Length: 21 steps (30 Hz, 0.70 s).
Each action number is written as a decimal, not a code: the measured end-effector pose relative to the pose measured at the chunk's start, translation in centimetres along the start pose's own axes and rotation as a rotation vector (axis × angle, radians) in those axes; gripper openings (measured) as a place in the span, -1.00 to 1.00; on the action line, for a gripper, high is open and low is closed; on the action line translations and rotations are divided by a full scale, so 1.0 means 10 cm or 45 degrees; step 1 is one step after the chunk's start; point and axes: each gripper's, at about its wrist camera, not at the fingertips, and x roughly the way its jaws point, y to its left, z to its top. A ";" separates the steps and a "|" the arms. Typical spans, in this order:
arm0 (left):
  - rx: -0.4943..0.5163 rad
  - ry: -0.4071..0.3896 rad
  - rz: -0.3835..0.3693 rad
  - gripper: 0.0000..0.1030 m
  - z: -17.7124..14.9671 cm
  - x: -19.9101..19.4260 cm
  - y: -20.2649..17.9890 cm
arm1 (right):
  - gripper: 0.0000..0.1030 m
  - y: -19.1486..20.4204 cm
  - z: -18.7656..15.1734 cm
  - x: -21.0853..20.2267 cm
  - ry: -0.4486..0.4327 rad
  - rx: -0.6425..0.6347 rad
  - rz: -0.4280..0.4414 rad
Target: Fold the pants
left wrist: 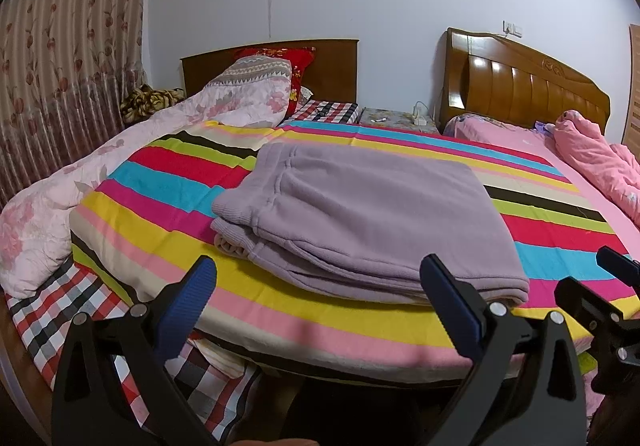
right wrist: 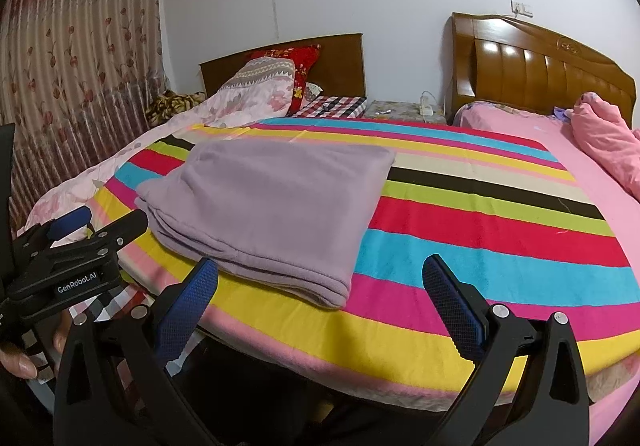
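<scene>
The lilac fleece pants point(left wrist: 360, 213) lie folded in a flat stack on the striped blanket point(left wrist: 168, 181), waistband to the left. They also show in the right wrist view point(right wrist: 272, 205). My left gripper point(left wrist: 318, 278) is open and empty, just in front of the stack's near edge and clear of it. My right gripper point(right wrist: 320, 278) is open and empty, in front of the stack's near right corner. The right gripper shows at the right edge of the left wrist view point(left wrist: 600, 286); the left gripper shows at the left of the right wrist view point(right wrist: 80, 234).
A pink floral quilt point(left wrist: 80, 185) lies bunched along the blanket's left side. A red pillow point(left wrist: 296, 65) and a wooden headboard point(left wrist: 332, 69) stand behind. A second bed with pink bedding point(left wrist: 592, 157) lies to the right. A curtain point(left wrist: 60, 45) hangs at the left.
</scene>
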 end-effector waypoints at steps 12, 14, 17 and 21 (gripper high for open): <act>0.003 0.001 -0.003 0.97 -0.02 0.01 0.01 | 0.91 0.00 0.01 0.02 0.012 -0.012 0.004; 0.002 0.002 -0.003 0.97 -0.02 0.01 0.02 | 0.91 0.00 0.01 0.03 0.012 -0.013 0.004; 0.003 0.001 -0.003 0.97 -0.01 0.01 0.01 | 0.91 0.00 0.01 0.02 0.012 -0.012 0.005; 0.004 0.002 -0.003 0.97 -0.02 0.01 0.02 | 0.91 0.00 0.01 0.03 0.013 -0.012 0.005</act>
